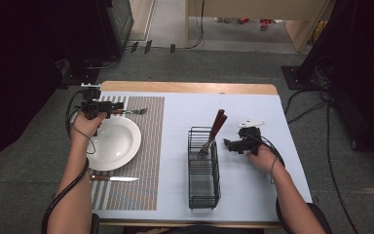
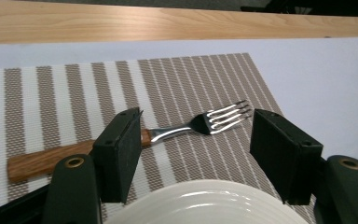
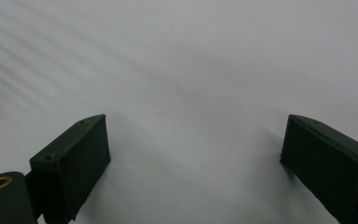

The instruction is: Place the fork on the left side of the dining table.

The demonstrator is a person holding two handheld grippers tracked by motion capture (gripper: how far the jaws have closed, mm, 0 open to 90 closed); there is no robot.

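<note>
The desk (image 1: 253, 190) carries a pale blue-white cover with a bare wooden strip along its far edge; it stands on grey carpet, with dark equipment and loose cables at both sides of the room. A brown-and-white striped placemat (image 1: 146, 161) lies on the desk's left half. On it sits a white plate (image 1: 114, 144), a knife (image 1: 113, 179) on the near side of the plate, and a wooden-handled fork (image 1: 131, 111) on the far side. The left gripper (image 1: 111, 106) hangs over the plate's far rim, its jaws spread wide with nothing pinched. The left gripper view shows what the high view cannot resolve: the fork (image 2: 168, 133) lies flat on the placemat (image 2: 191, 79), tines to the right in that view, apart from both pads, its handle passing behind the left jaw, and the plate (image 2: 205, 205) rim sits directly below. A black wire basket (image 1: 203, 183) stands at mid-desk and holds wooden-handled cutlery (image 1: 213, 134) leaning upright at its far end. The right gripper (image 1: 227, 144) rests just right of the basket; the right gripper view shows its jaws spread over the bare desk cover (image 3: 191, 70).
</note>
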